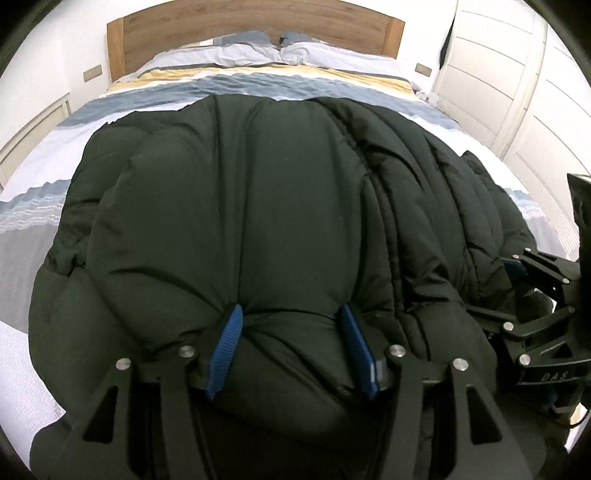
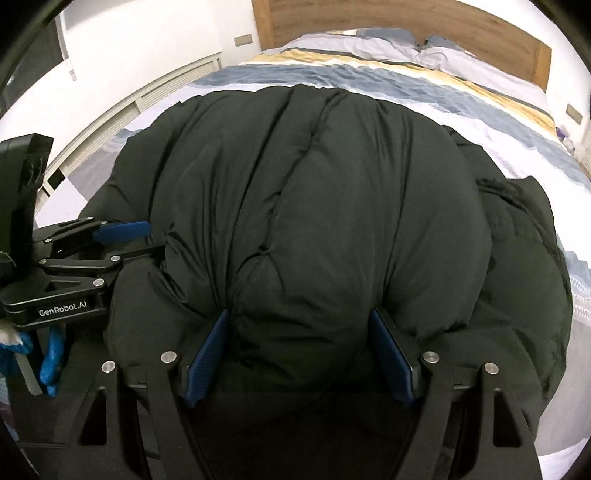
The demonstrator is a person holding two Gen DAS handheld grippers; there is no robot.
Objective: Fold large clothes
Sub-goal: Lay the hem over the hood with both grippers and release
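Here the black puffer coat (image 1: 236, 206) lies spread on the striped bed (image 1: 258, 83), its near edge bunched up. The left gripper (image 1: 291, 347) and right gripper (image 2: 301, 350) each stand clamped on a thick padded roll side by side, likely to carry the fold evenly toward the headboard (image 1: 255, 33).
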